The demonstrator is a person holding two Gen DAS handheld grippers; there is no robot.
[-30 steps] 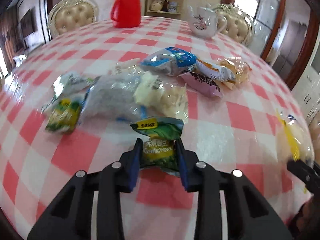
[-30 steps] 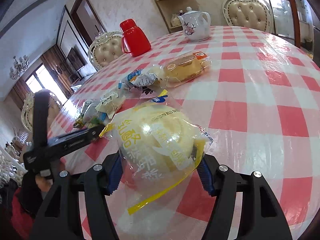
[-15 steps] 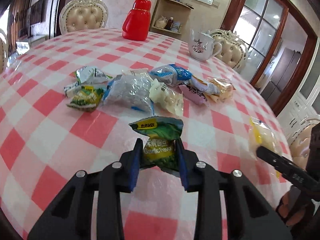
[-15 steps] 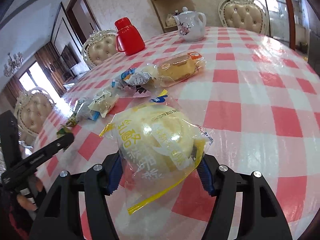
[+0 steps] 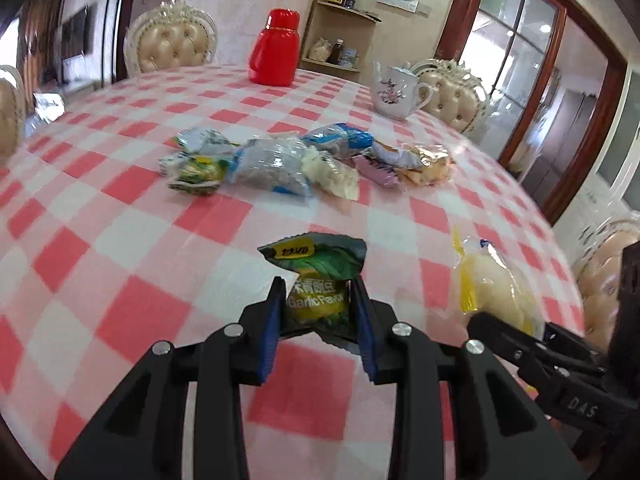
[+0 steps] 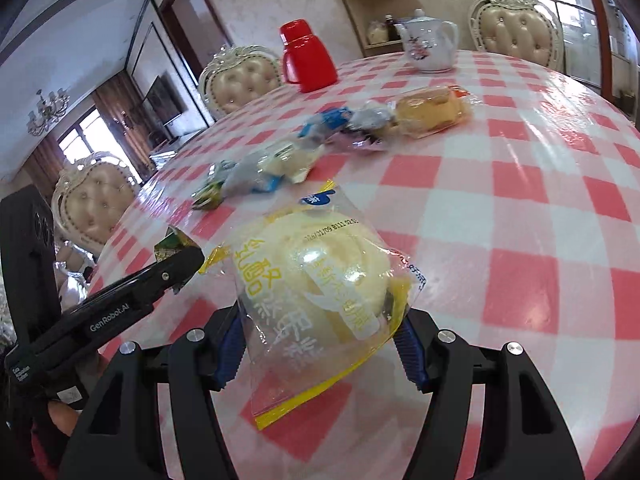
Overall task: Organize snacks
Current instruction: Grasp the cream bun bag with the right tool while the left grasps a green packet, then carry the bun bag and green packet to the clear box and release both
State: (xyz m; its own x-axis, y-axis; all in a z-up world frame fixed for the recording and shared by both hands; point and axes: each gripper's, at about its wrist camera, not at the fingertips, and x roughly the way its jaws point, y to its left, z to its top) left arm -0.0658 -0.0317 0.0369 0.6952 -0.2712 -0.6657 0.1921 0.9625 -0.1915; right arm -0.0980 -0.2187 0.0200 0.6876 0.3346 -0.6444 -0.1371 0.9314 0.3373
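My left gripper [image 5: 318,300] is shut on a small green garlic-pea packet [image 5: 316,276], held above the checked tablecloth. My right gripper [image 6: 320,316] is shut on a clear-and-yellow bag with a pale round bun [image 6: 320,280]; the bag also shows in the left wrist view [image 5: 490,284], at the right. The left gripper's tip with the green packet [image 6: 172,246] shows at the left of the right wrist view. A row of several loose snack packets [image 5: 304,160] lies mid-table, also seen in the right wrist view [image 6: 280,164].
A red thermos jug [image 5: 276,52] and a white flowered teapot [image 5: 394,88] stand at the far side of the round table [image 5: 120,240]. A wrapped cake [image 6: 432,110] ends the snack row. Padded chairs [image 5: 172,40] ring the table.
Both grippers have drawn back from the snack row toward the near edge, each still holding its packet. The two grippers have come closer together.
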